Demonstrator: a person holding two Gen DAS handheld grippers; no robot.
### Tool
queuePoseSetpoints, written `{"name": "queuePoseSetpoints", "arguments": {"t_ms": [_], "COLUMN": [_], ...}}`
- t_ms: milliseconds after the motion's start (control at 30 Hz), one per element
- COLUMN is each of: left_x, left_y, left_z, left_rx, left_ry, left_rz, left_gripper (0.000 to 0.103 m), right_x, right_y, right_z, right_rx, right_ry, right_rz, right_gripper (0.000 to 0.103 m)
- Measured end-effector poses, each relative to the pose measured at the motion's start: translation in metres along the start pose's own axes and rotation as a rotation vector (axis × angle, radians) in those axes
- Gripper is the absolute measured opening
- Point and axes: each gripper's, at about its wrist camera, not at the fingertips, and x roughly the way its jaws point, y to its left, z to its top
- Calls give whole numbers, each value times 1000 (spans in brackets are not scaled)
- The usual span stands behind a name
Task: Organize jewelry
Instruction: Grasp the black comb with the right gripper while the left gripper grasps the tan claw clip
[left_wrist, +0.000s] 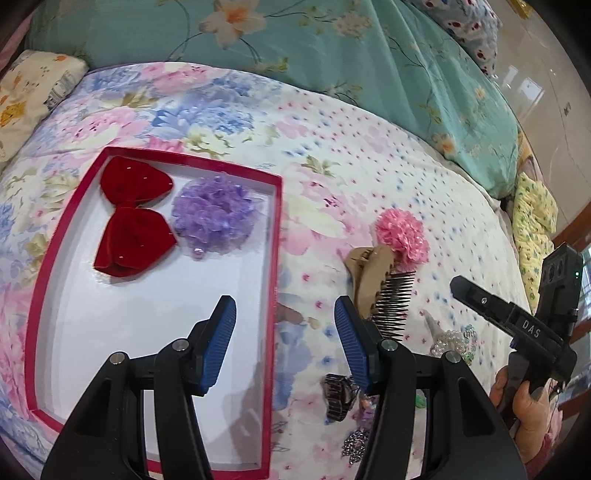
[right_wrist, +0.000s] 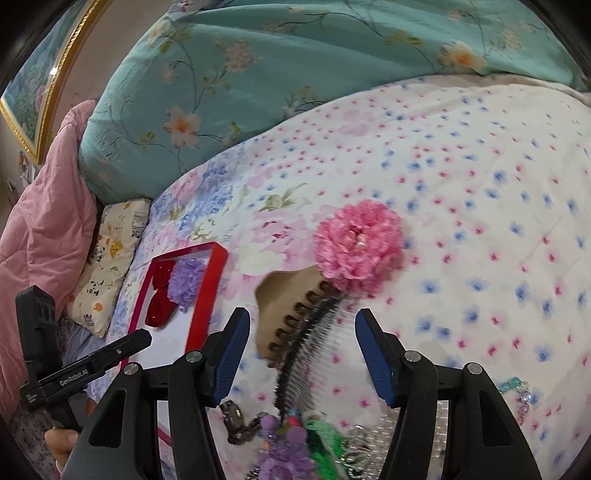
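A red-rimmed white box (left_wrist: 275, 236) lies on the bed and holds a red velvet bow (left_wrist: 135, 218) and a purple scrunchie (left_wrist: 214, 214). My left gripper (left_wrist: 284, 328) is open and empty over the box's right rim. To its right lie a pink scrunchie (left_wrist: 402, 232), a tan claw clip (left_wrist: 369, 277) and a black comb (left_wrist: 393, 306). My right gripper (right_wrist: 301, 350) is open and empty, just above the comb (right_wrist: 306, 350) and tan clip (right_wrist: 284, 306), with the pink scrunchie (right_wrist: 358, 243) beyond. The box (right_wrist: 195, 314) shows at left.
A pile of small jewelry lies near me: a dark clip (left_wrist: 338, 397), a pearl piece (left_wrist: 448, 341), purple and green pieces (right_wrist: 291, 450). A teal floral quilt (left_wrist: 332, 48) bounds the far side. A small pillow (right_wrist: 107, 258) and pink blanket (right_wrist: 40, 229) lie at left.
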Motion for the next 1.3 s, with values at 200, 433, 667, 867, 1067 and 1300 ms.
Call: {"name": "queuePoseSetpoints", "arguments": {"t_ms": [200, 433, 667, 867, 1067, 1300], "left_x": [7, 21, 58, 101, 129, 118], "left_y": [-7, -29, -69, -98, -111, -99], "left_z": [1, 6, 13, 14, 14, 16], "left_rx": [11, 65, 208, 307, 345, 272], "left_ry": [12, 42, 93, 166, 173, 150], "left_rz": [-8, -20, -19, 42, 108, 25], "left_gripper": [61, 61, 71, 79, 78, 52], "right_x": [17, 55, 15, -26, -38, -41], "right_y": [2, 6, -31, -54, -52, -45], "right_z": [-22, -39, -34, -40, -40, -41], "right_rx": [10, 26, 131, 184, 185, 168], "right_ry": [51, 137, 36, -32, -45, -49], "right_rz": [34, 54, 96, 90, 110, 119], "right_gripper": [57, 13, 2, 1, 1, 1]}}
